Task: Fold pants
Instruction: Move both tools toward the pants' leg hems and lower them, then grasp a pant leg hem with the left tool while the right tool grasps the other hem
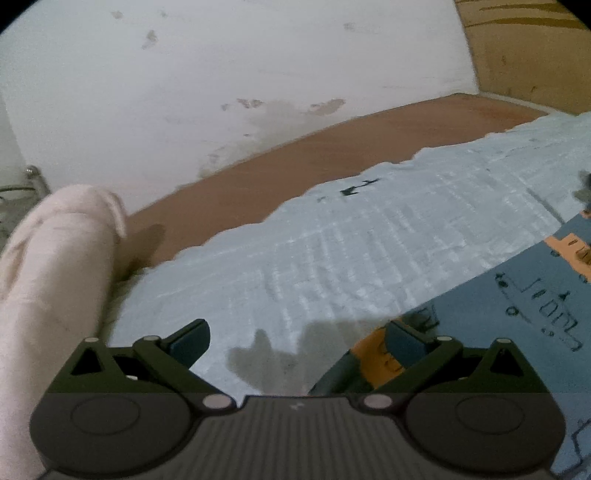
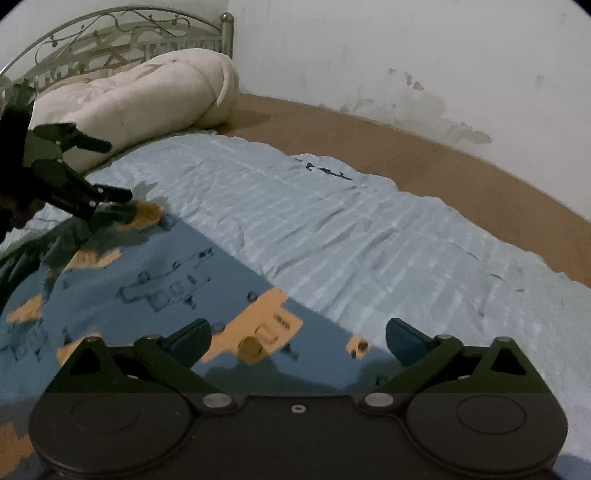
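The pants (image 2: pixel 155 280) are blue with orange patches and dark printed drawings, and lie spread on a light blue blanket (image 2: pixel 332 229). In the left wrist view the pants (image 1: pixel 524 295) fill the lower right. My left gripper (image 1: pixel 297 341) is open just above the blanket, its right finger over the dark waistband corner of the pants (image 1: pixel 365 354). It also shows in the right wrist view (image 2: pixel 116 170), open, at the pants' far corner. My right gripper (image 2: pixel 297 341) is open and empty, hovering over the near edge of the pants.
A cream rolled comforter (image 2: pixel 140 99) lies at the head of the bed by a metal headboard (image 2: pixel 110 33); it also shows in the left wrist view (image 1: pixel 55 280). A brown sheet (image 2: pixel 461 162) borders the stained white wall (image 2: pixel 406 51). A wooden panel (image 1: pixel 532 48) stands at the far right.
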Motion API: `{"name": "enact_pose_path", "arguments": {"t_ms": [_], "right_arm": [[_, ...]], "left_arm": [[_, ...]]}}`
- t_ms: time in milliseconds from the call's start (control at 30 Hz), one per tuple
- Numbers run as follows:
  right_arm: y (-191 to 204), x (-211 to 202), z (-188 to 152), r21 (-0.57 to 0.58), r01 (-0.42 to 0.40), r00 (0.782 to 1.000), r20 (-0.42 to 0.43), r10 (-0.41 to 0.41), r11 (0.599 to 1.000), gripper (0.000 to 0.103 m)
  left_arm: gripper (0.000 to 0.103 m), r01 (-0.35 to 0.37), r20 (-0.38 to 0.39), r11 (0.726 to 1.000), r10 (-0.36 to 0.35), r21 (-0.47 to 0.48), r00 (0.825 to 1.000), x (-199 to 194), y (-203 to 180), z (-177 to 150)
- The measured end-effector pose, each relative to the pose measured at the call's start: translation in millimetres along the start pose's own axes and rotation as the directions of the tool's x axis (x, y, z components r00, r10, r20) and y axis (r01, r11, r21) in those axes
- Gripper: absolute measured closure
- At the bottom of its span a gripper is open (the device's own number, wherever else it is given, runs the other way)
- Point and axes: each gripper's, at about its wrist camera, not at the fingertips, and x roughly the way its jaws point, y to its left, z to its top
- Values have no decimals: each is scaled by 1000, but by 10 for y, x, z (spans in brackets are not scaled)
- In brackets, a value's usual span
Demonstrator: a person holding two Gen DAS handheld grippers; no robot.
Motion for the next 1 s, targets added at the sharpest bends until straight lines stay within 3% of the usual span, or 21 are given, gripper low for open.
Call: {"name": "enact_pose_path", "arguments": {"t_ms": [233,367,500,667,733,767,833,933,1000], "right_arm": [[-86,292,123,-34,-33,998,-47,31,999,15],[-149,403,97,-43,-46,995,-88,42,998,19],[-196,459,57,-33,-56,993,-106,52,998,23],[-168,465,58,-43,-101,987,-128,95,994,52],[-135,465,66,-43,-119,984,-136,112,992,72],[-111,459,63,-49,-123,984,-137,115,991,76],[-52,439,59,-67,-125,983,-140,115,990,97],[35,392,77,-100,-102,987,-134,88,990,102],[80,351,118,-126,-73,992,-115,59,989,102]], "left_arm": [[0,166,-22,986,-167,-27,986,144,47,16],[6,194,-81,981,-193,7,978,255,1,17],[29,237,-103,971,-238,-25,966,308,39,10],[66,301,-141,952,-306,-54,942,340,49,1],[90,303,-169,952,-303,-26,938,340,-9,-11],[93,295,-173,955,-293,-14,940,327,-40,-18],[101,284,-163,959,-279,7,946,269,-82,-18],[102,241,-126,971,-240,-8,963,178,-64,17],[103,215,-91,974,-221,-70,971,105,0,66]]}}
